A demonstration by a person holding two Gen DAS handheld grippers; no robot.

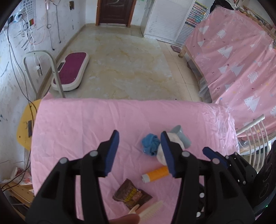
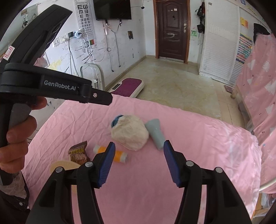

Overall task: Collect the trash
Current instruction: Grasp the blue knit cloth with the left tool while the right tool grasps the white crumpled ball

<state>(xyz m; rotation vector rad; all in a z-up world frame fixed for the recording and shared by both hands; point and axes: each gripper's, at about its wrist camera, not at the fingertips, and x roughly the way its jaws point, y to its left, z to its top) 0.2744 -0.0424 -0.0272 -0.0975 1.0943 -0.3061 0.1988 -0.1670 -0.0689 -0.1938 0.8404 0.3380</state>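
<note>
Both the left gripper and right gripper hang released over the counter, mid-cloth, where the crumpled paper wad looks light, soft, best pinched across its middle.

"GenRobot.AI" – left tongs; "E"s – eye chart.

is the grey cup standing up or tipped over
Tipped over: the grey cup lies on its side on the pink sheet, its length along the cloth, beside the white paper wad.

bare pink sheet lies before the paper wad; objects crowd beyond.
</note>
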